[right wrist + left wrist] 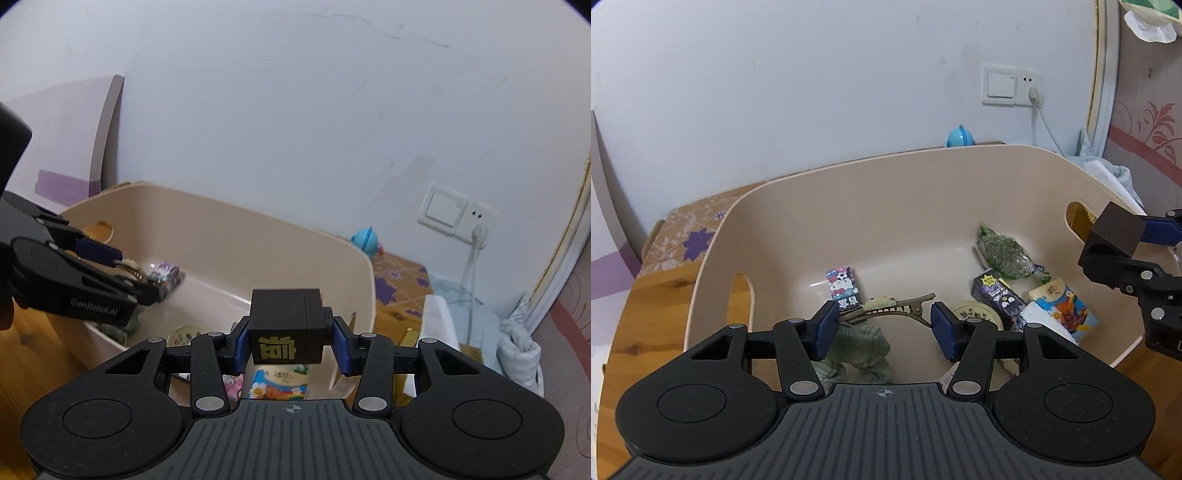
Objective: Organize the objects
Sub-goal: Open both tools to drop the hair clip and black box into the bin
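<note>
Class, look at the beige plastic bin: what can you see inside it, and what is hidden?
Inside the beige bin: a hair clip, cartoon sticker pack, green snack packet, round tin, purple box, tissue pack, green cloth. The left hand-held gripper covers the near floor.

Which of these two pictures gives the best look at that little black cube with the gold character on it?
The right wrist view: the black cube sits centre frame, clamped in the right gripper, its gold character facing the camera. The left wrist view catches the cube only at the right edge, above the beige tub, with plain dark faces.

Two close wrist fisheyes angled down from opposite sides, sharing the beige tub (849, 192).
</note>
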